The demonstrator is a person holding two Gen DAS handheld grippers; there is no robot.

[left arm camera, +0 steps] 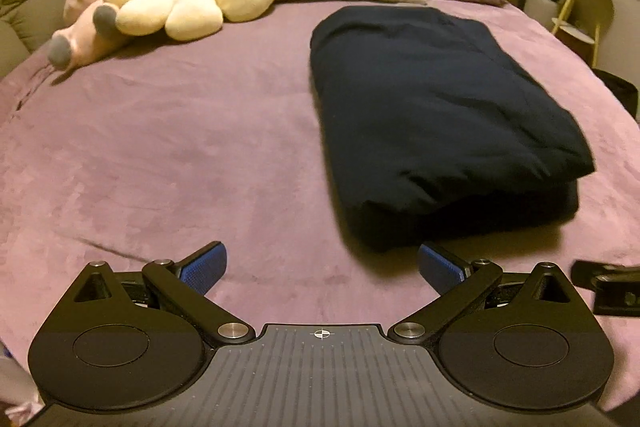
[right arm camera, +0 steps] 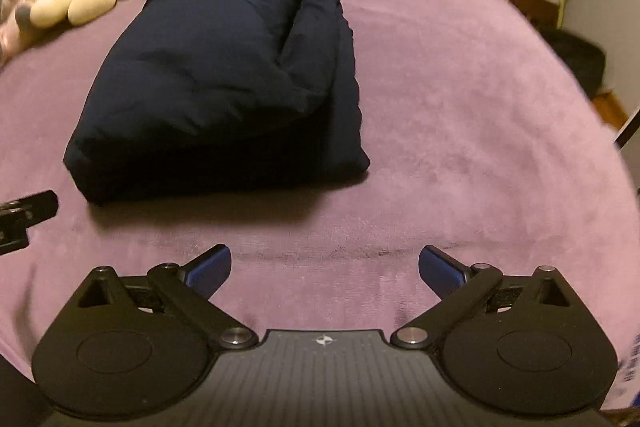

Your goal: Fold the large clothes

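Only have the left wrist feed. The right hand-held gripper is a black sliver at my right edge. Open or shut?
Observer: Open. The right hand-held gripper has its jaws spread wide, with nothing between them.
Operator: Is it touching the garment?
Observer: No. The folded navy garment lies ahead and to its left. Only the purple bedspread shows between the jaws.
Operator: How does the garment's right side look?
Observer: Stepped. The top fold stops short, and a lower layer sticks out along the right edge.
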